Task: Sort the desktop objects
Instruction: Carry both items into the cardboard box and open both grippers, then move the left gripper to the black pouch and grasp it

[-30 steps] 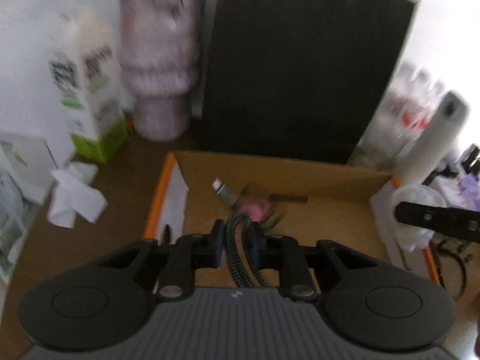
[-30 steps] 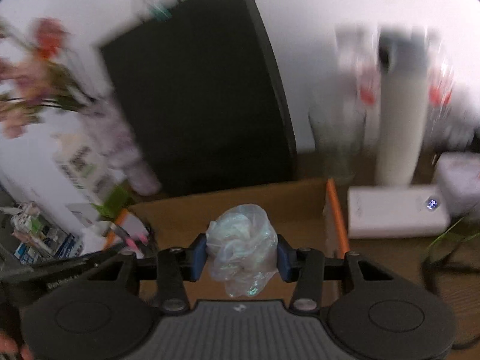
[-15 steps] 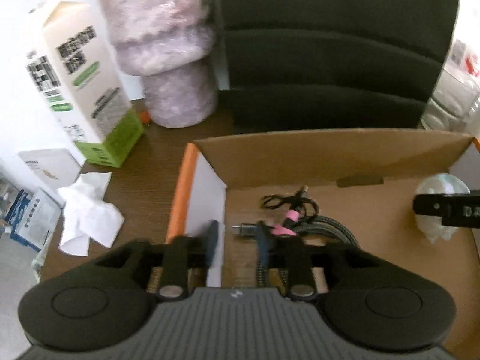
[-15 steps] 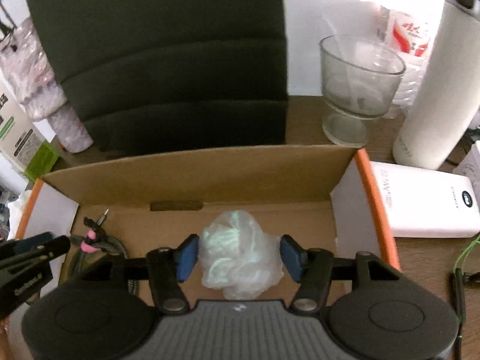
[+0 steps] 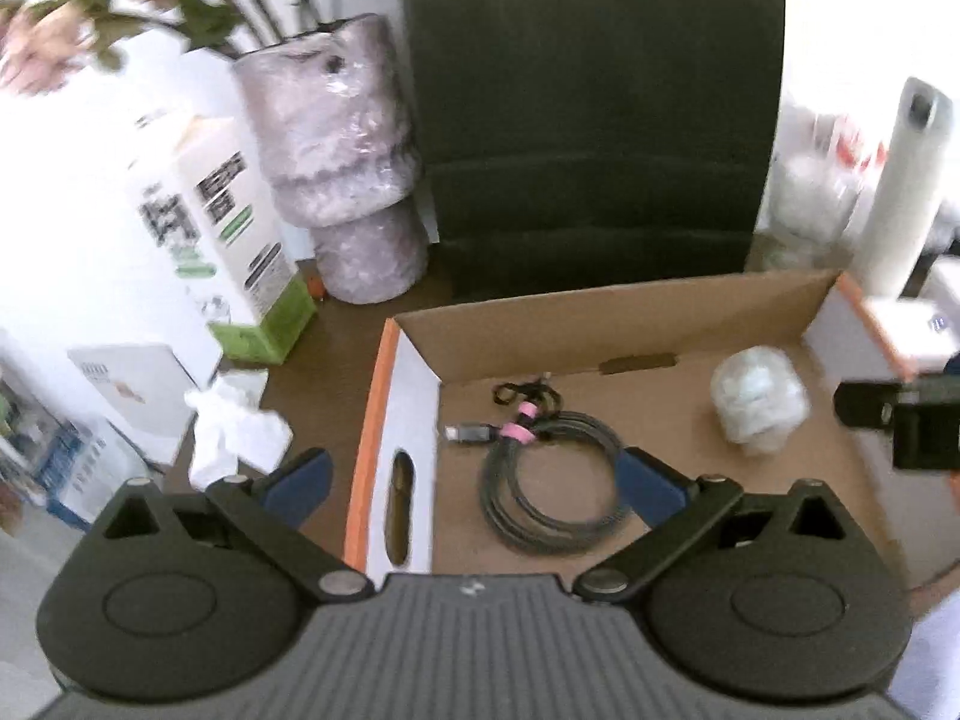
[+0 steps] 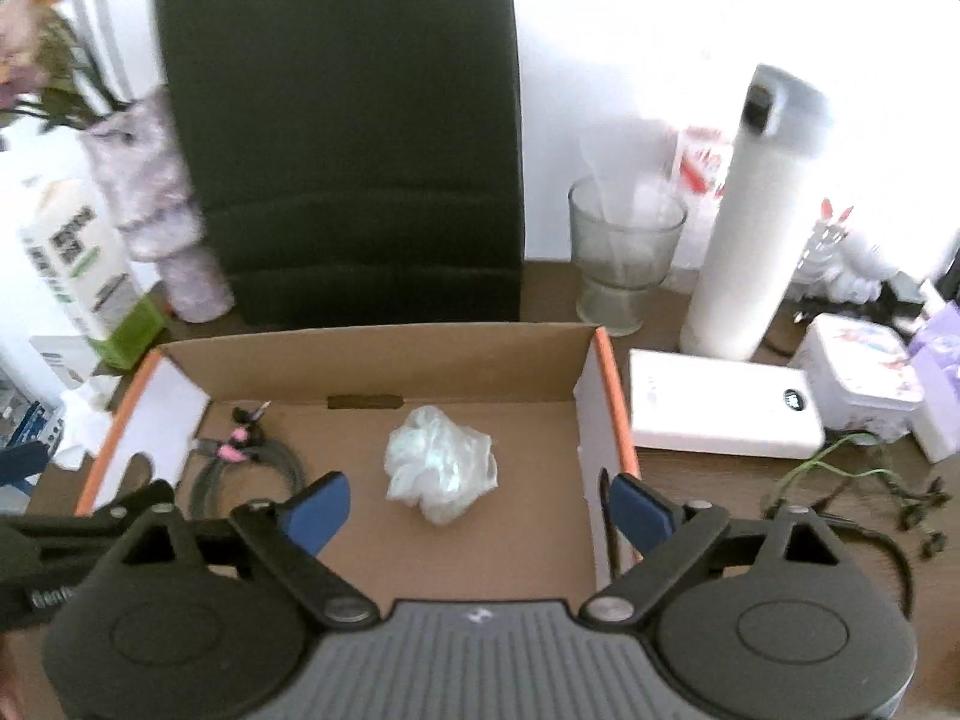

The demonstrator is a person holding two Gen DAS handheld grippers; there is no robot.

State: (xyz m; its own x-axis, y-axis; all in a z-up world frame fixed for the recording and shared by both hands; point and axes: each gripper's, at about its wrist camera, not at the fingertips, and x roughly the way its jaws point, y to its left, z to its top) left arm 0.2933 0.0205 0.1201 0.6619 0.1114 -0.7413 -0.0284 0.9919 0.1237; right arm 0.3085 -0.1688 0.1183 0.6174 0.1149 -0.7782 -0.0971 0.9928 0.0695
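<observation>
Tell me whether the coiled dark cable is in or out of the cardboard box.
In. The coiled dark cable lies flat on the floor of the open cardboard box, near its left wall.

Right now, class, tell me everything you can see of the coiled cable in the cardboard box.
The coiled cable is dark grey and looks braided, wound into a loose round coil and bound by two pink ties. A metal plug end sticks out towards the box's white left wall. It lies flat on the floor of the cardboard box, left of the crumpled plastic ball, apart from it. No gripper touches it.
</observation>
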